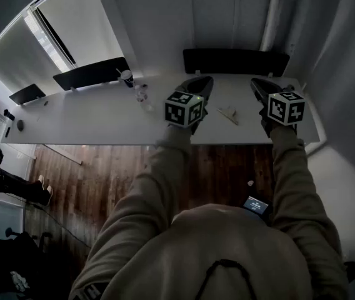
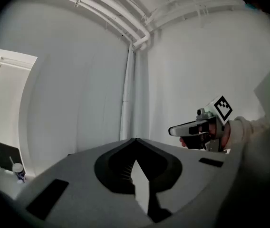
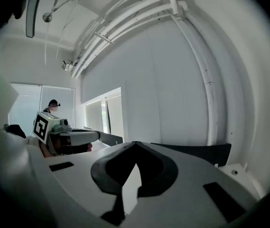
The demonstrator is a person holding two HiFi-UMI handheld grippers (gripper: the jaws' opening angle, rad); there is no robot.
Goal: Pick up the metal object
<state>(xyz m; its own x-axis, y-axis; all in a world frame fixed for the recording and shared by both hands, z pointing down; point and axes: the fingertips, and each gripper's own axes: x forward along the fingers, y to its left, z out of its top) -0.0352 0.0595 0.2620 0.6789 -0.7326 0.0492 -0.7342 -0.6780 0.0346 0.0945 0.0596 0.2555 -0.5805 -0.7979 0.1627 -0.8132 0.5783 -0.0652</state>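
Long white table (image 1: 90, 120): metal object (image 1: 228, 115) toward right end; cup (image 1: 126, 77), clear container (image 1: 142, 94) mid-table

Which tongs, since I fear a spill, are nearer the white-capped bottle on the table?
Left. The left tongs are held over the table to the right of the bottle, apart from it; the right tongs are farther right, beyond the left ones.

White table (image 1: 90, 120) — dark cup (image 1: 126, 77), wooden floor (image 1: 102, 174) below
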